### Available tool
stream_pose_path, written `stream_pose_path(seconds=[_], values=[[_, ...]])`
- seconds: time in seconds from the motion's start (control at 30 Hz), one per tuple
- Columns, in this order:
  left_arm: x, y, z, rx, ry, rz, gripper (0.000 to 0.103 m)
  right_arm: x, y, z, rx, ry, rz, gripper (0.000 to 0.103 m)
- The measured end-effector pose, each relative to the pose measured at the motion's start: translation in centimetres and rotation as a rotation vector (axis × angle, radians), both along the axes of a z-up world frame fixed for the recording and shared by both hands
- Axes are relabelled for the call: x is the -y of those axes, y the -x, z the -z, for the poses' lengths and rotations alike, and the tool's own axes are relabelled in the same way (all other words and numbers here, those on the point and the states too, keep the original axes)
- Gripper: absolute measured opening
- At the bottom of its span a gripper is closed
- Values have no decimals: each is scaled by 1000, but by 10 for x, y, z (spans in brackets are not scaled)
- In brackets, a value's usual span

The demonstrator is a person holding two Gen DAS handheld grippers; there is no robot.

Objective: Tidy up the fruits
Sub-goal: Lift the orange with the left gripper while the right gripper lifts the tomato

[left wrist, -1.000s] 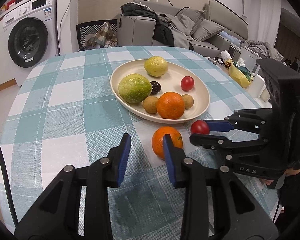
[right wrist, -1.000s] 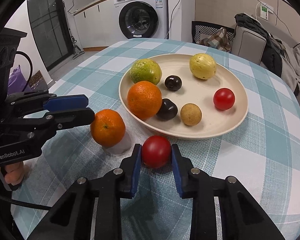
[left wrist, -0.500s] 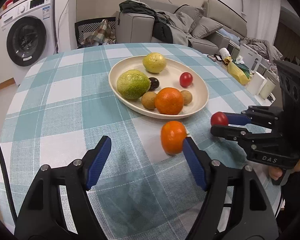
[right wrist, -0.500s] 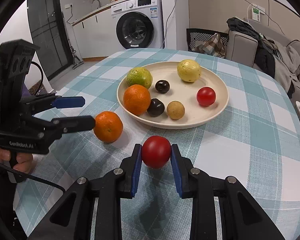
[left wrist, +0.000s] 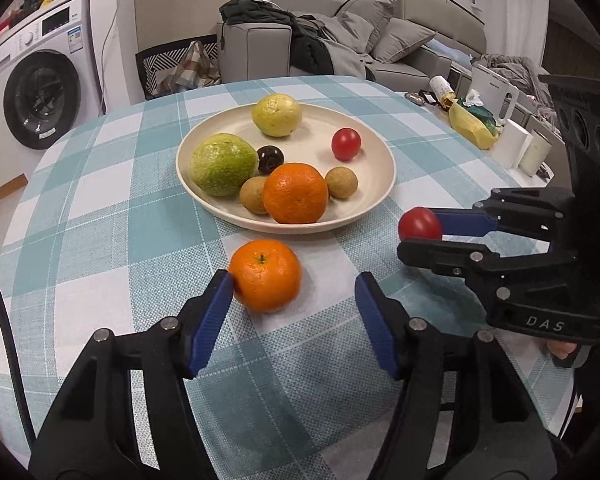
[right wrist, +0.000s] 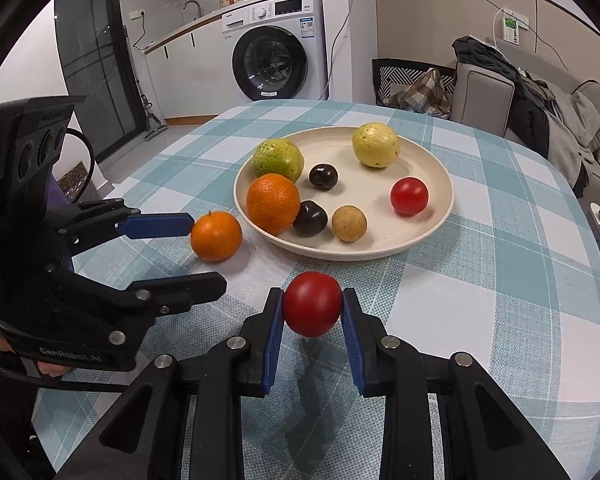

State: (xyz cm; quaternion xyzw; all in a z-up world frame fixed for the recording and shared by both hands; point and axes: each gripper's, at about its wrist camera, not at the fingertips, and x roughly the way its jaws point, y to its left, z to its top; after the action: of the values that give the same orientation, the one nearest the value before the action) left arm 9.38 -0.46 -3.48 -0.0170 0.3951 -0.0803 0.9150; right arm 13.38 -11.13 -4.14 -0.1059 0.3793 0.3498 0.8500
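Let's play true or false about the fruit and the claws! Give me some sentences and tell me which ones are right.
1. The right claw is holding a red tomato. True.
2. The left claw is squeezing the loose orange. False: it is open, with the orange on the tablecloth near its left finger.
3. The plate has one orange in it. True.
4. The plate is empty of red fruit. False: a second tomato lies in it.
5. A washing machine stands behind the table. True.
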Motion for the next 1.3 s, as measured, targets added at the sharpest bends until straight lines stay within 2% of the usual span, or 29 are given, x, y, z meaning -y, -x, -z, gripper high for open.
stream_pose_path(seconds=[0.2, 0.3, 0.33, 1.13, 1.2, 1.3], values=[[-6, -6, 4, -9, 4, -33, 52, 0, -1, 0, 0, 0, 1, 30], [-8, -7, 4, -6, 4, -42, 35, 0, -1, 0, 1, 1, 0, 30], [-9, -7, 4, -7, 8, -41, 34, 0, -1, 0, 1, 1, 0, 30], [0, 3, -7, 30, 16, 15, 32, 5, -3, -4, 14, -18, 13, 30], [0, 3, -6, 22, 24, 20, 33, 4, -3, -3, 13, -17, 12, 30], [2, 0, -1, -4, -7, 4, 39, 3, -2, -4, 14, -16, 9, 30]])
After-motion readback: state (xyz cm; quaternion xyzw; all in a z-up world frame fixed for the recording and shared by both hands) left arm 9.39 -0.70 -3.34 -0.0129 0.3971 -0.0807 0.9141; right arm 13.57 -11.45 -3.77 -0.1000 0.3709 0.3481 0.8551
